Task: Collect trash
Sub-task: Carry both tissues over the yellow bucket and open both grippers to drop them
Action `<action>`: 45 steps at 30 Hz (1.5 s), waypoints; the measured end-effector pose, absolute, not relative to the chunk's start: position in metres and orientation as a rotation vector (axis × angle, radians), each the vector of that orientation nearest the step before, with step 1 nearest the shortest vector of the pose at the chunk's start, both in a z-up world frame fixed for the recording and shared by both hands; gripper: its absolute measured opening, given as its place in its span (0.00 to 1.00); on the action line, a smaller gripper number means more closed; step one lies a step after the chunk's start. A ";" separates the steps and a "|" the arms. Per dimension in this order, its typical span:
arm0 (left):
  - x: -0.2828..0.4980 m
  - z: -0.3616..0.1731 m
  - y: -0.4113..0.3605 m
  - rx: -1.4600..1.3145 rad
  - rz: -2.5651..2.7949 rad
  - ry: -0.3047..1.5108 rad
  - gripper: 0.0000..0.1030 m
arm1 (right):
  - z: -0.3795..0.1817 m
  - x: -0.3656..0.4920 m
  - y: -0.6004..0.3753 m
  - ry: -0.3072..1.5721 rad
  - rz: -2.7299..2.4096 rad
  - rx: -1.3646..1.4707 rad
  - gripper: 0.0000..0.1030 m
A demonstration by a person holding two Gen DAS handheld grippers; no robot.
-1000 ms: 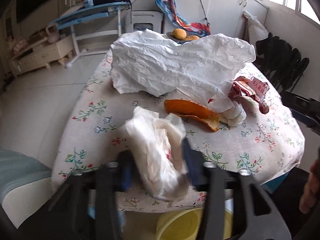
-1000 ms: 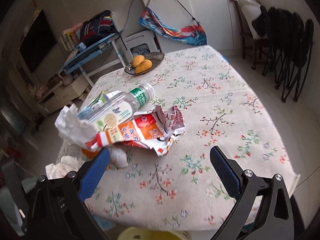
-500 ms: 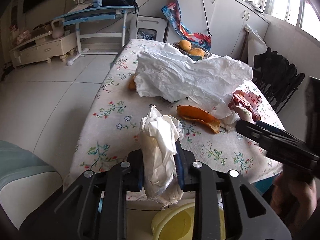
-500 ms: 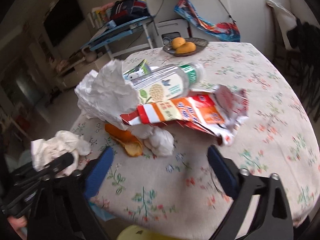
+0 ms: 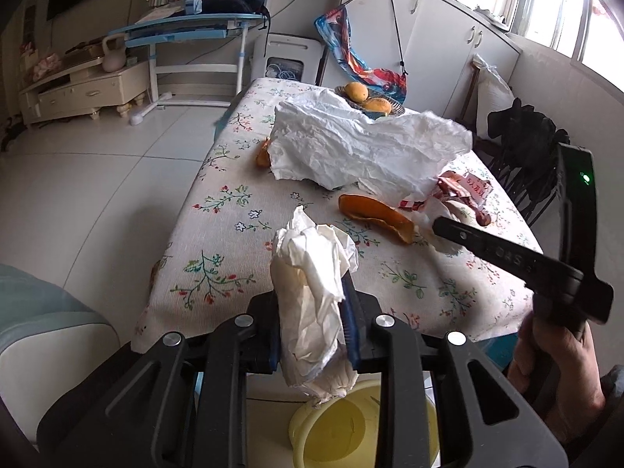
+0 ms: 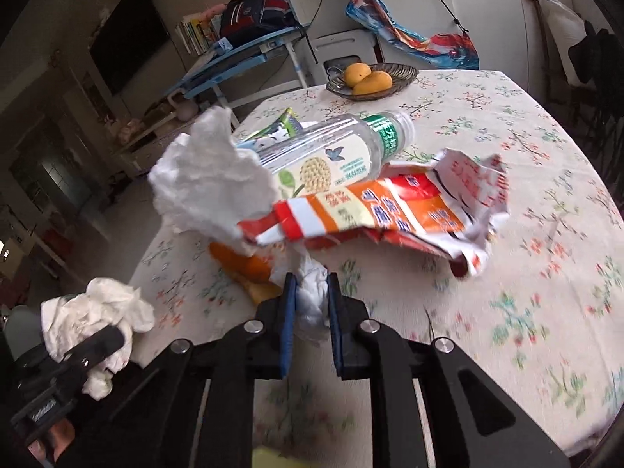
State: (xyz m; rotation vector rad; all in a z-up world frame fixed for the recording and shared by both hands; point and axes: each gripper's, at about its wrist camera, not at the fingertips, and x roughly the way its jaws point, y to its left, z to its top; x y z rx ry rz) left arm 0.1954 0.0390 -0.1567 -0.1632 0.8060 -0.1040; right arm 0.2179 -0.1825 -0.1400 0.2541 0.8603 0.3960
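Left wrist view: left claw (image 5: 312,323) grips tissue wad (image 5: 312,292) above the yellow bin (image 5: 351,429) at 6 o'clock; right claw (image 6: 311,304) pinches a small tissue (image 6: 311,292). Bottle (image 6: 335,152), wrapper (image 6: 382,210), peel (image 5: 374,214) still on desk (image 5: 218,249).

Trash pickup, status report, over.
Left claw shut on crumpled tissue, over yellow bin. Right claw shut on small tissue wad. Nothing blocking.

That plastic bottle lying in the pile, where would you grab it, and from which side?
Probably by the bare neck end with the green label, coming from the right side of the table. The plastic bottle lies on its side, tilted; its base is buried under the crumpled paper and the snack wrapper covers its lower side, so only the neck stands clear.
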 end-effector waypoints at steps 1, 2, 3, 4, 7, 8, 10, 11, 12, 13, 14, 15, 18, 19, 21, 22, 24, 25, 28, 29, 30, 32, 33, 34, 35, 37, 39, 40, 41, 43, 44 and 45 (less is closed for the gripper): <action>0.193 -0.154 0.038 -0.163 -0.106 0.803 0.23 | -0.137 0.210 -0.187 0.857 0.395 0.268 0.16; 0.190 -0.153 0.037 -0.162 -0.109 0.799 0.23 | -0.136 0.205 -0.190 0.854 0.394 0.277 0.16; 0.187 -0.150 0.036 -0.160 -0.113 0.795 0.23 | -0.134 0.197 -0.194 0.849 0.393 0.289 0.16; 0.183 -0.148 0.036 -0.160 -0.118 0.790 0.23 | -0.131 0.189 -0.198 0.845 0.395 0.300 0.16; 0.169 -0.142 0.031 -0.156 -0.135 0.778 0.23 | -0.125 0.166 -0.202 0.842 0.414 0.306 0.16; 0.165 -0.140 0.030 -0.155 -0.141 0.774 0.23 | -0.123 0.158 -0.202 0.843 0.422 0.307 0.16; 0.154 -0.134 0.026 -0.154 -0.158 0.765 0.23 | -0.120 0.138 -0.201 0.849 0.443 0.303 0.16; 0.149 -0.132 0.023 -0.152 -0.166 0.761 0.23 | -0.119 0.133 -0.199 0.854 0.451 0.300 0.16; 0.143 -0.130 0.022 -0.150 -0.175 0.757 0.23 | -0.118 0.125 -0.197 0.860 0.461 0.296 0.16; 0.139 -0.128 0.020 -0.148 -0.181 0.754 0.23 | -0.118 0.117 -0.196 0.866 0.469 0.291 0.16; 0.132 -0.125 0.018 -0.145 -0.192 0.750 0.23 | -0.120 0.108 -0.194 0.875 0.477 0.284 0.16; 0.126 -0.123 0.016 -0.141 -0.201 0.748 0.24 | -0.121 0.101 -0.193 0.885 0.484 0.281 0.16; 0.109 -0.120 0.011 -0.143 -0.226 0.753 0.24 | -0.132 0.079 -0.187 0.928 0.498 0.266 0.16; 0.104 -0.119 0.011 -0.145 -0.234 0.757 0.24 | -0.139 0.072 -0.186 0.949 0.501 0.267 0.16; 0.094 -0.120 0.009 -0.140 -0.243 0.762 0.24 | -0.146 0.062 -0.185 0.978 0.502 0.262 0.16; 0.089 -0.120 0.009 -0.139 -0.249 0.765 0.24 | -0.151 0.057 -0.184 0.993 0.500 0.249 0.16; 0.081 -0.121 0.008 -0.137 -0.255 0.770 0.24 | -0.159 0.052 -0.185 1.017 0.497 0.251 0.16; 0.078 -0.122 0.008 -0.138 -0.258 0.776 0.24 | -0.163 0.050 -0.185 1.033 0.492 0.253 0.16; 0.067 -0.125 0.007 -0.137 -0.268 0.791 0.24 | -0.169 0.048 -0.184 1.046 0.480 0.236 0.18; 0.065 -0.126 0.006 -0.134 -0.271 0.797 0.24 | -0.170 0.044 -0.185 1.047 0.482 0.238 0.18; 0.063 -0.128 0.004 -0.130 -0.273 0.801 0.24 | -0.172 0.044 -0.185 1.050 0.481 0.239 0.19; 0.061 -0.132 0.001 -0.115 -0.283 0.812 0.24 | -0.177 0.045 -0.185 1.065 0.479 0.234 0.20; 0.060 -0.134 -0.002 -0.106 -0.286 0.818 0.24 | -0.181 0.045 -0.185 1.077 0.477 0.231 0.24; 0.059 -0.137 -0.003 -0.103 -0.289 0.824 0.24 | -0.184 0.046 -0.184 1.091 0.470 0.220 0.33; 0.059 -0.140 -0.005 -0.101 -0.293 0.833 0.24 | -0.185 0.045 -0.183 1.093 0.468 0.213 0.37; 0.058 -0.145 -0.009 -0.096 -0.299 0.847 0.24 | -0.186 0.045 -0.183 1.089 0.457 0.204 0.42; 0.056 -0.149 -0.012 -0.088 -0.306 0.855 0.24 | -0.186 0.045 -0.188 1.084 0.445 0.215 0.46; 0.055 -0.151 -0.014 -0.084 -0.309 0.858 0.24 | -0.186 0.045 -0.191 1.082 0.437 0.226 0.48; 0.054 -0.152 -0.015 -0.079 -0.312 0.861 0.24 | -0.186 0.045 -0.194 1.079 0.428 0.237 0.49; 0.053 -0.154 -0.018 -0.068 -0.317 0.865 0.24 | -0.185 0.046 -0.200 1.066 0.405 0.255 0.55; 0.052 -0.155 -0.019 -0.064 -0.319 0.869 0.24 | -0.184 0.046 -0.203 1.055 0.392 0.263 0.57; 0.052 -0.156 -0.020 -0.062 -0.323 0.874 0.24 | -0.182 0.046 -0.205 1.045 0.381 0.268 0.62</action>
